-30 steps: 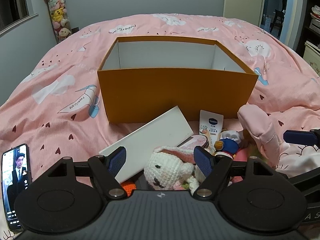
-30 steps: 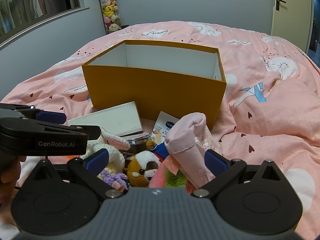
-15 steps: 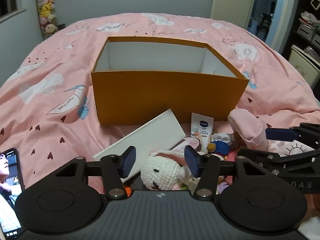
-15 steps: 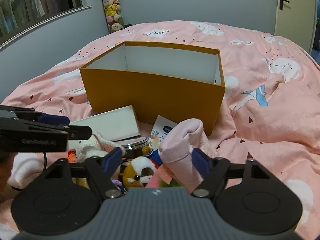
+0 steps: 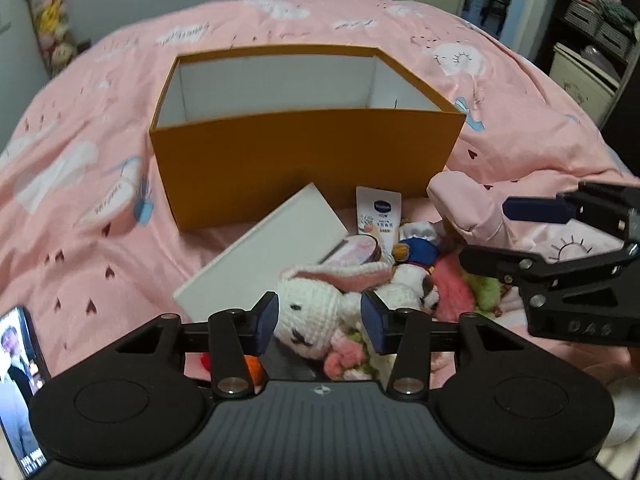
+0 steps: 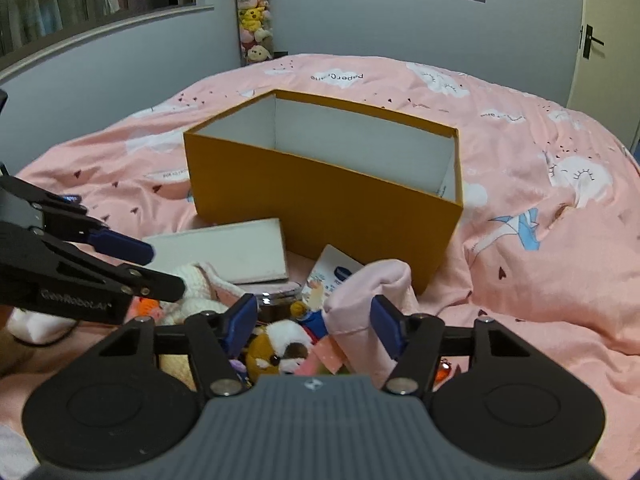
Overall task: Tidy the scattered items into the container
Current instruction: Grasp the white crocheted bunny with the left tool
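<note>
Left gripper (image 5: 320, 322): jaws narrowed from wide, then eased slightly apart again; crocheted white rabbit (image 5: 316, 314) between the pads, both pads at its head, lower centre of the left wrist view; counted as gripped, loosely.
Right gripper (image 6: 314, 326): jaws just closing from wide; rolled pink cloth (image 6: 366, 300) against the right pad, brown-and-white plush dog (image 6: 280, 346) nearer the left pad; no firm pinch visible yet, gap remaining on the left side.
Meaning for task: judged as two pick-ups beginning together, rabbit first, cloth next; nothing lifted.
Container: orange cardboard box (image 5: 304, 164), white inside, no contents visible, centre of both views, just behind the pile.
Still scattered: flat white box (image 5: 264, 256) leaning by the container's front wall; hand-cream tube (image 5: 378, 212); small round jar (image 5: 358, 250); sailor-duck plush (image 5: 416, 246); pink and green soft bits lower right.
Surface: bed under a pink quilt (image 5: 88, 168) printed with clouds, hearts and paper cranes; soft, rumpled.
Phone (image 5: 20, 384): lit screen, lower left edge of the left wrist view.
Room: grey walls, window upper left and hanging column of plush toys (image 6: 254, 24) in the right wrist view; door at right; shelving upper right in the left wrist view.
</note>
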`<control>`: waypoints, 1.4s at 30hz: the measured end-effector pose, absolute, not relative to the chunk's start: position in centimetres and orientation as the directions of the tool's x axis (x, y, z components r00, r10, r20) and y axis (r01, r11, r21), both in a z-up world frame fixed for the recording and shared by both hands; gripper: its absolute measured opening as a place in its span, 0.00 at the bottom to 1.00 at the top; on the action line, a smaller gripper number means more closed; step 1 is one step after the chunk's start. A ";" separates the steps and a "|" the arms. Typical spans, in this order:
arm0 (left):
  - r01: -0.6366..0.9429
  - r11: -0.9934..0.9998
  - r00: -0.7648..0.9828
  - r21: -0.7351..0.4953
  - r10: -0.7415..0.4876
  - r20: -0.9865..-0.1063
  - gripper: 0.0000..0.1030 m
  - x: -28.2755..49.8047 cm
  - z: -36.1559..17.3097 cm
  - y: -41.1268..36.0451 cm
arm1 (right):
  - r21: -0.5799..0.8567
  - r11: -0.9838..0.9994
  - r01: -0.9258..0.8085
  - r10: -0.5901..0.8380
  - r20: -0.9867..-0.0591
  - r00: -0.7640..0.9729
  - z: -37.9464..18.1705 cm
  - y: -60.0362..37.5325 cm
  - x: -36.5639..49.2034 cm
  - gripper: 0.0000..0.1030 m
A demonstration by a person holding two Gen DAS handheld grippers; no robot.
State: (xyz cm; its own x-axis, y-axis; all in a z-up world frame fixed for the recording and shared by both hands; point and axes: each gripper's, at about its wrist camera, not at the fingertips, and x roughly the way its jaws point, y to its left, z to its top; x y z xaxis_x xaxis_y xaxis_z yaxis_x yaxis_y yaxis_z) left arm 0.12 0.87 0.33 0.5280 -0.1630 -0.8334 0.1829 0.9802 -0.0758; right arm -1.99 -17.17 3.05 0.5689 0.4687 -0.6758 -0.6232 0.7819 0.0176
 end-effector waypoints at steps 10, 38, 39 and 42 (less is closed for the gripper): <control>0.032 0.973 0.433 -0.228 -0.219 -0.874 0.67 1.2 -1.9 1.9 | -0.001 0.803 -0.595 0.430 -0.691 0.581 2.0 -17.4 -1.9 0.65; -0.125 0.917 0.425 -0.379 -0.296 -0.856 0.78 1.9 -2.5 3.3 | -0.027 0.816 -0.577 0.393 -0.706 0.589 0.5 -17.3 -1.2 0.63; -0.133 0.913 0.412 -0.386 -0.303 -0.859 0.78 1.9 -2.7 3.3 | -0.024 0.817 -0.576 0.394 -0.705 0.589 0.5 -17.4 -1.2 0.63; -0.160 0.902 0.377 -0.401 -0.319 -0.869 0.78 2.1 -3.6 3.2 | -0.018 0.819 -0.574 0.398 -0.703 0.589 0.5 -17.5 -1.2 0.63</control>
State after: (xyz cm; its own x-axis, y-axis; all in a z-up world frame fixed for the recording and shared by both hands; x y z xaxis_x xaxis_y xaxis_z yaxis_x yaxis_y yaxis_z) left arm 2.10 3.20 -3.60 0.3769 -0.3194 -0.8694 -0.1603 0.9020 -0.4009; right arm -1.15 -17.52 0.46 0.5893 0.3977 -0.7033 -0.5737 0.8189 -0.0176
